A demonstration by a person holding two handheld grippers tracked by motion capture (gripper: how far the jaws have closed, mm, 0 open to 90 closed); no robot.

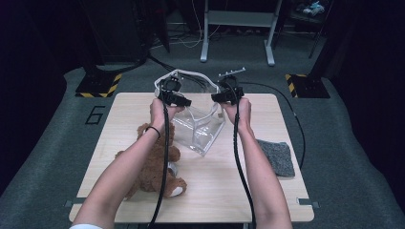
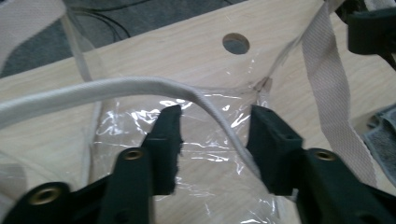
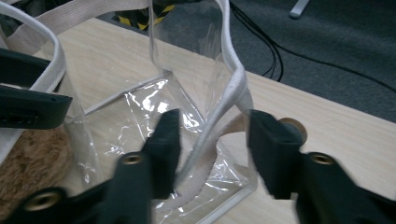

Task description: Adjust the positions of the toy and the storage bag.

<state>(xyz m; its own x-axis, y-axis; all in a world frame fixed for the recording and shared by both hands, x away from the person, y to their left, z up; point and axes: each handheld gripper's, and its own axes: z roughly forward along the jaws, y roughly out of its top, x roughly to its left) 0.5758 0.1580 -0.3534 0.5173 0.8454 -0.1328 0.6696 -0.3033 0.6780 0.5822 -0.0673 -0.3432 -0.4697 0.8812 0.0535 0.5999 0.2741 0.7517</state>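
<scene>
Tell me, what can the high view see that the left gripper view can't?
High view alone: a brown teddy bear lying by the person's left arm, plus both forearms and the floor beyond the table.
Left gripper view alone: a round hole in the tabletop, and the bag's cream rim passing between its own black tongs.
Both: the clear plastic bag, held open, and the grey cloth.

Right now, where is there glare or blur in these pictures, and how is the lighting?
High view: table lit, surroundings dark. Left gripper view: white glare streaks on the clear bag, black jaws soft up close. Right gripper view: glare on the bag's plastic, and the right claw looks motion-blurred at its edges.
</scene>
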